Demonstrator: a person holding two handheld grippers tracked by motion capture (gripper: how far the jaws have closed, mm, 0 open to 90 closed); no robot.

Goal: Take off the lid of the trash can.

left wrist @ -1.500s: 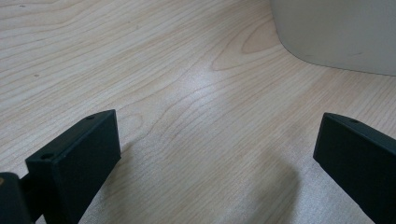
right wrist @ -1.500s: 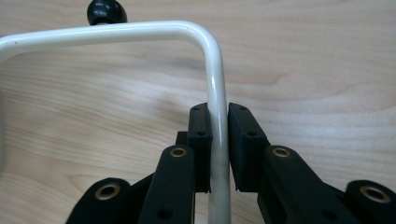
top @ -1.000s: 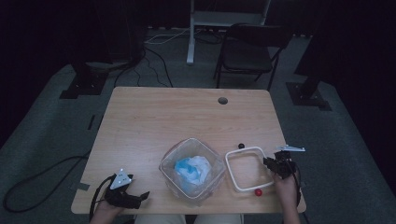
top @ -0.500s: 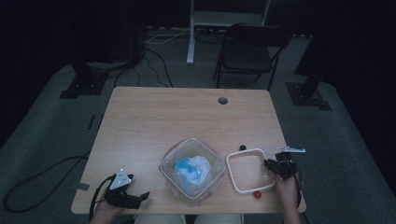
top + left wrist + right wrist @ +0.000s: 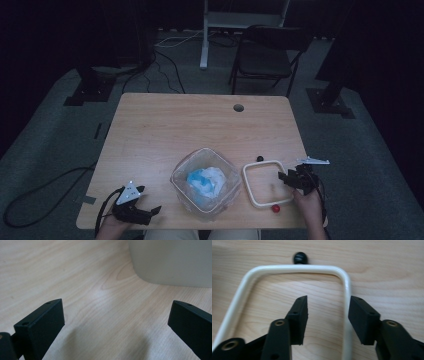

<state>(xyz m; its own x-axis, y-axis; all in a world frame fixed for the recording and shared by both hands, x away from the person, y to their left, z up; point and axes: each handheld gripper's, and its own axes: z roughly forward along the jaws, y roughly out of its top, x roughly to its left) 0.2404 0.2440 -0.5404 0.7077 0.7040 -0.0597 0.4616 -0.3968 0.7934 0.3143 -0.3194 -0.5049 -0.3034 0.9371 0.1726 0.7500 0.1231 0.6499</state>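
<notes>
My right claw (image 5: 327, 312) jaws just opening, rim of white frame (image 5: 347, 290) between them, unpinched. Back off straight, don't drag it. Left claw (image 5: 112, 322) released, idle lower left.

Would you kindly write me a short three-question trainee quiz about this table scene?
1. True or false: the right gripper is clamped on the white frame.
2. Which knob lies nearer the person, the black knob or the red knob?
3. What is between the left gripper's jaws: A) the tub, B) a knob, C) nothing?

Key:
1. False: its jaws have just been opening and straddle the frame's rail without pressing it.
2. The red knob.
3. C: there is bare table between them.
</notes>
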